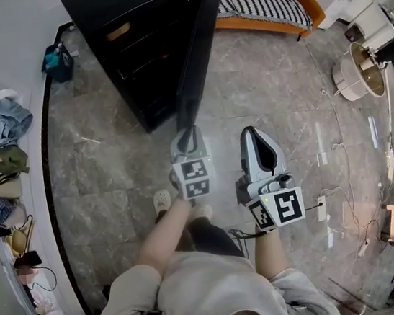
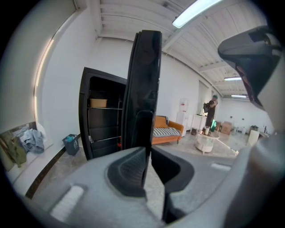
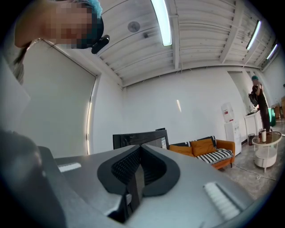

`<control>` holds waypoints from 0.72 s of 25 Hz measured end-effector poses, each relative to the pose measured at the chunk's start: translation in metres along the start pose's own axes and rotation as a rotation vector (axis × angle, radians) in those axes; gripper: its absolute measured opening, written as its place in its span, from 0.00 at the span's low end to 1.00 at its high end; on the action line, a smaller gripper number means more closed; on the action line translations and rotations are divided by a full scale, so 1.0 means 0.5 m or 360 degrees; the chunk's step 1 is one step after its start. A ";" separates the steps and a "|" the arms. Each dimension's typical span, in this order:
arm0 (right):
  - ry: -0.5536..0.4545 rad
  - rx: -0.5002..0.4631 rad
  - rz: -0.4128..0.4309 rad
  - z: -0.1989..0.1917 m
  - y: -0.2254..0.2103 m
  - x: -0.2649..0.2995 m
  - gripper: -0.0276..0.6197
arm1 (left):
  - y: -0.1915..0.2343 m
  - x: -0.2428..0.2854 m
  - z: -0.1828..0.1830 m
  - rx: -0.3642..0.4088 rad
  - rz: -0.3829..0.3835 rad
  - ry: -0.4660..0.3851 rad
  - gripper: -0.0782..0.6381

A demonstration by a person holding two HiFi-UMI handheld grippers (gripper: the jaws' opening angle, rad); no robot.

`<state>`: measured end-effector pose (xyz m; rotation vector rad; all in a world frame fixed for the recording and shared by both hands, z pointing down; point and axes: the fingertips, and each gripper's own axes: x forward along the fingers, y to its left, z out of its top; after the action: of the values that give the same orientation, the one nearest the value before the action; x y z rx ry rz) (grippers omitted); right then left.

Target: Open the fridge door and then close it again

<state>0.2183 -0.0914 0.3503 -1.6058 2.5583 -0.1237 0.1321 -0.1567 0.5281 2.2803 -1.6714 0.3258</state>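
In the head view the tall black fridge (image 1: 123,47) stands on the grey marble floor (image 1: 104,166) with its glossy black door (image 1: 197,51) swung well out from the cabinet; the left claw (image 1: 188,122) is at the door's free edge, and the right claw (image 1: 254,136) hangs just beside it, apart from the door; the person's feet stand near the door's path. In the left gripper view the door rises as a dark slab straight out of the claw, whose jaws stand narrow, pinched on the thin door edge; behind it the open cabinet shows its wire shelves (image 2: 104,108). In the right gripper view the jaws are pressed together with nothing between them, pointing level toward the fridge and a distant orange sofa (image 3: 207,151). I judge the opening done or nearly so, and closing the likely step; to do it well, hold the pinch firm, let the wrist follow the arc round the hinge rather than push straight, move steadily so the slim edge does not slip, and keep feet and the free claw clear of the closing gap.
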 end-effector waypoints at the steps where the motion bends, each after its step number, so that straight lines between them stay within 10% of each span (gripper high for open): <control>1: 0.0001 0.0000 0.0005 -0.001 0.004 0.004 0.05 | 0.009 0.000 0.001 -0.0007 0.0005 0.0000 0.16; 18: 0.0034 0.0009 0.0068 -0.030 0.081 0.070 0.05 | 0.185 0.004 0.023 0.0048 0.0115 -0.0018 0.17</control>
<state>0.1651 -0.1051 0.3577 -1.5547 2.6040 -0.1446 0.0446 -0.1888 0.5276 2.2510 -1.7697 0.3571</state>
